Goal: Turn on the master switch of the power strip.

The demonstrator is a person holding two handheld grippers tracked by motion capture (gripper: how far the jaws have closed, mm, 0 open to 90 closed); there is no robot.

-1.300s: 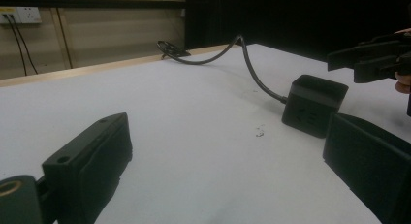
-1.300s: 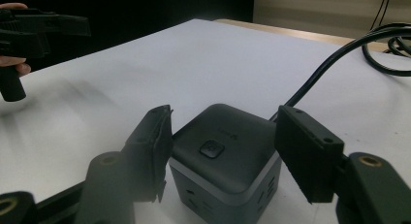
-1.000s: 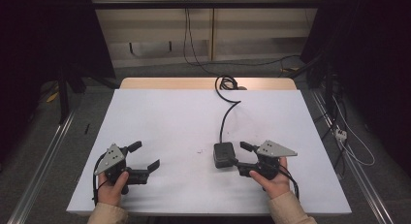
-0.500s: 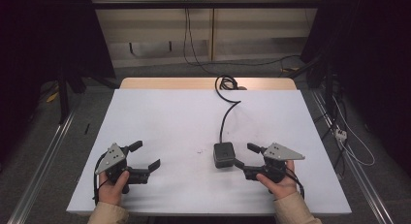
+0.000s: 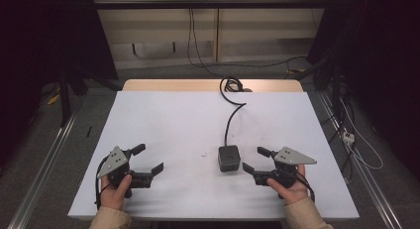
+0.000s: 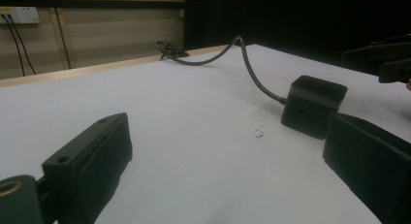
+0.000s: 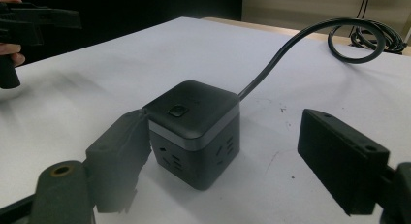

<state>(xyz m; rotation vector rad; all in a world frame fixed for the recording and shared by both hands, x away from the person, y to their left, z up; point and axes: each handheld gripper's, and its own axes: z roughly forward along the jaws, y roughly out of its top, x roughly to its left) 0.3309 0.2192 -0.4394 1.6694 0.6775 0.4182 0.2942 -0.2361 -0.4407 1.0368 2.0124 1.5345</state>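
A black power cube (image 5: 228,158) with a button on top lies on the white table (image 5: 173,120); its black cable (image 5: 231,117) runs to a coil (image 5: 231,84) at the far edge. My right gripper (image 5: 253,158) is open just right of the cube. In the right gripper view the cube (image 7: 194,122) sits in front of the wide-apart jaws of the right gripper (image 7: 225,132), close to the left one; I cannot tell if they touch. My left gripper (image 5: 148,158) is open at the near left, holding nothing. The left gripper view shows the left gripper (image 6: 225,136) with the cube (image 6: 314,105) ahead and to the right.
A wooden strip (image 5: 208,85) borders the table's far edge. Metal rails (image 5: 47,159) run along both sides on the floor, with loose cables (image 5: 356,149) at the right. A wall socket (image 6: 19,14) sits on the back wall.
My right gripper has drawn back to the right, a little away from the cube. The cube and the left gripper have stayed put.
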